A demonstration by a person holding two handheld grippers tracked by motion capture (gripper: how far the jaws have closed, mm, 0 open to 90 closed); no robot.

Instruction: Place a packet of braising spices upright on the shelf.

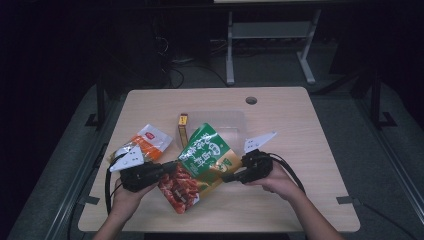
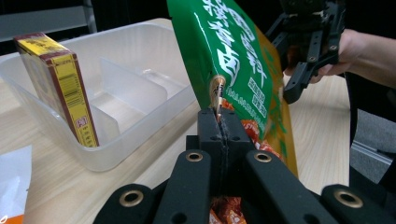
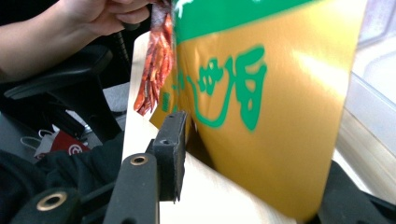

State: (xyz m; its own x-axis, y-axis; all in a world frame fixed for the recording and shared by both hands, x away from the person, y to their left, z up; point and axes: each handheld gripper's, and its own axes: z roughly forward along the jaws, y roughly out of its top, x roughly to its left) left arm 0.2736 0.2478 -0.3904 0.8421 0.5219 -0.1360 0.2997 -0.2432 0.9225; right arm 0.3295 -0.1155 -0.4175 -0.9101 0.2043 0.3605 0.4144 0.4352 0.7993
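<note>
Dark floor and chair legs ring a pale wooden desk (image 1: pixel 300 150), and your work sits toward its middle and near edge. You hold a green and gold food pouch (image 1: pixel 202 162) up off the desk, tilted, between the two tongs. Your left tongs (image 2: pixel 219 122) are clamped tight on the pouch's edge near its red printed end, so that end stays fixed while the other is handled. Your right tongs (image 1: pixel 227 176) sit at the gold corner nearest the right edge of the desk; the gold corner lies between the jaws, which stand partly apart, and I cannot tell whether the pads press on it yet. Holding both ends probably keeps the floppy pouch flat and steerable.

Just behind the pouch, toward the far edge, stands a clear plastic bin (image 2: pixel 140 56) with dividers, and a yellow box (image 2: pixel 60 84) stands upright in its left compartment. The pouch likely goes in an open compartment beside that box. An orange and white packet (image 1: pixel 147 142) lies flat near the left edge, likely waiting its turn.
</note>
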